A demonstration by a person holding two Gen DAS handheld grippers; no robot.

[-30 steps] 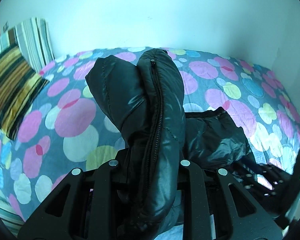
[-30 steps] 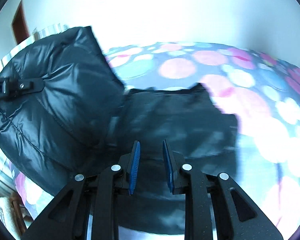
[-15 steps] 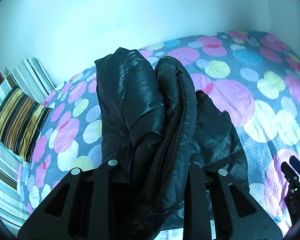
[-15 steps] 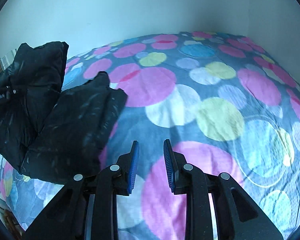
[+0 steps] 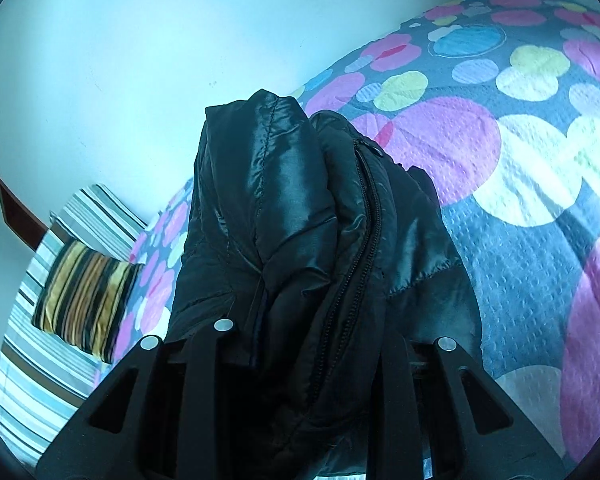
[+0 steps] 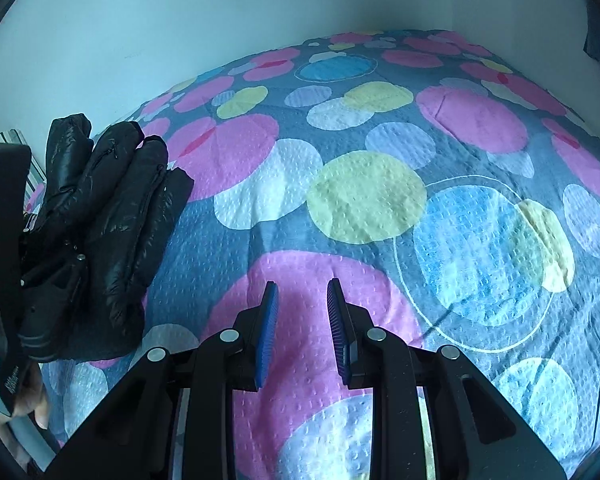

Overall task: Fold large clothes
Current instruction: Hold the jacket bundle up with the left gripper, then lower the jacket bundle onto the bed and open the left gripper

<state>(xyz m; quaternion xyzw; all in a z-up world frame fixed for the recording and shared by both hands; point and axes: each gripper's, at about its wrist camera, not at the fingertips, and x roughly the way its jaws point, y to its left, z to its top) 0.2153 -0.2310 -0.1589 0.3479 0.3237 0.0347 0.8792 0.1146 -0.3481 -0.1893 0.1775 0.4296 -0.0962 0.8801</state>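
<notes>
Two hand-held grippers in view; left hand-held gripper (image 5: 300, 360) clenched on bunched black puffer jacket (image 5: 300, 240), raised above polka-dot bedspread (image 5: 520, 248); right hand-held gripper (image 6: 302, 320) released, grasping nothing, blue pads (image 6: 269, 332) apart over bedspread; striped pillow (image 5: 84, 296) far left.
</notes>
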